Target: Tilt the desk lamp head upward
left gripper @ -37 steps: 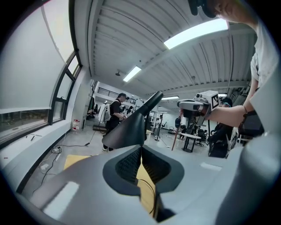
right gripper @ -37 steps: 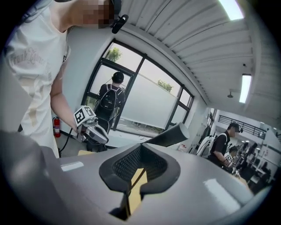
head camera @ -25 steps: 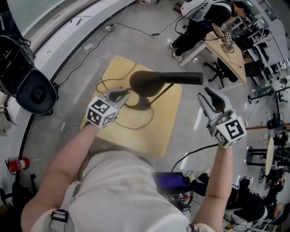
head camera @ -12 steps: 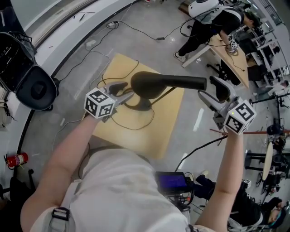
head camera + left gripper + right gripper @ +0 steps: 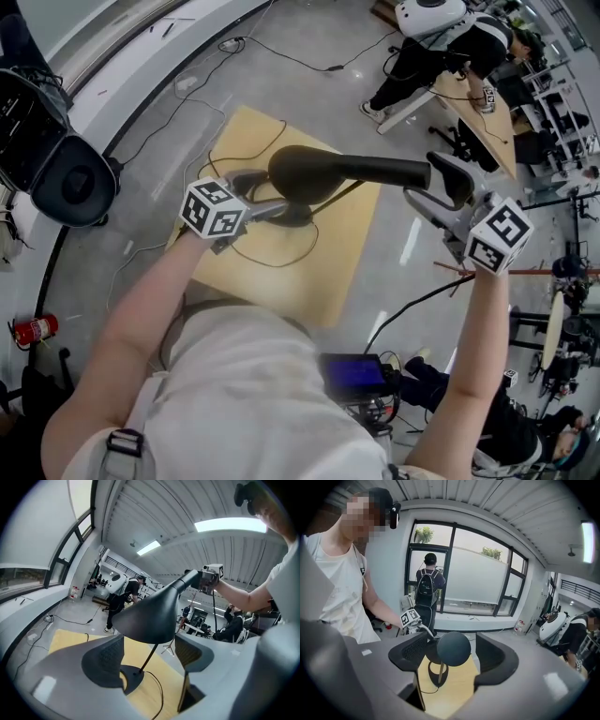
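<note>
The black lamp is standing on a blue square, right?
Not blue. The square surface under the black lamp is pale yellow wood, as the head view shows. The lamp does stand on it.

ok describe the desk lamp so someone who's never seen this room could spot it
Find the pale wooden table in the middle of the grey floor. The desk lamp stands on it: round dark base, thin slanted stem, dark cone head with a long neck. Only its thin cord shares the tabletop.
</note>
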The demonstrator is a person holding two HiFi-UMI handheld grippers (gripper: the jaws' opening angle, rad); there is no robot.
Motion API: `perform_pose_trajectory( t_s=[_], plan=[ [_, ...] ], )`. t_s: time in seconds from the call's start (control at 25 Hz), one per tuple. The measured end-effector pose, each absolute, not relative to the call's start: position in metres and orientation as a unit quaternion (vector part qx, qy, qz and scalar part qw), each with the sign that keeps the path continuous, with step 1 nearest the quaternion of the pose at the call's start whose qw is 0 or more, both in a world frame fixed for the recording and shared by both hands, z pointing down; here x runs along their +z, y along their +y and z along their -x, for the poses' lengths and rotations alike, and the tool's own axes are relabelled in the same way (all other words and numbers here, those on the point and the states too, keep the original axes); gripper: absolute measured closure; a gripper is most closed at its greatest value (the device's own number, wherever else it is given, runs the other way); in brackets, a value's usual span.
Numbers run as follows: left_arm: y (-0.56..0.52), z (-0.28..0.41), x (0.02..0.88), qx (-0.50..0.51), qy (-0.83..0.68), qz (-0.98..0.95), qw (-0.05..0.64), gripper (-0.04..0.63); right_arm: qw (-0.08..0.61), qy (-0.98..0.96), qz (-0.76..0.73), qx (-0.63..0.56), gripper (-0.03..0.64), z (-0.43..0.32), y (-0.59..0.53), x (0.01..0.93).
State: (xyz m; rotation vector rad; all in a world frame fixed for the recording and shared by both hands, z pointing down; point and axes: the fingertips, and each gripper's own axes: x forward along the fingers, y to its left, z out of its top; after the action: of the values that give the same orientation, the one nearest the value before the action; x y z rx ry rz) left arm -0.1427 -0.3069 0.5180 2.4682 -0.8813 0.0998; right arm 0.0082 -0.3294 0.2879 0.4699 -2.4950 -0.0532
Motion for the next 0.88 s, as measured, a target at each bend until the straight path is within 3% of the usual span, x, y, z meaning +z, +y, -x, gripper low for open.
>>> perform_pose_trajectory(
  t_s=[0.48, 0.88],
  plan=[
    [-0.312, 0.136, 0.528, 0.032, -0.318, -0.905, 0.280, 0.264, 0.327, -0.927, -0.182, -0.015, 0.364, -0.008, -0.335, 0.304],
    [-0.316, 0.132, 0.527, 0.014, -0.323, -0.903, 0.285, 0.264, 0.327, -0.927, -0.183, -0.010, 0.370, -0.009, -0.335, 0.309]
  ],
)
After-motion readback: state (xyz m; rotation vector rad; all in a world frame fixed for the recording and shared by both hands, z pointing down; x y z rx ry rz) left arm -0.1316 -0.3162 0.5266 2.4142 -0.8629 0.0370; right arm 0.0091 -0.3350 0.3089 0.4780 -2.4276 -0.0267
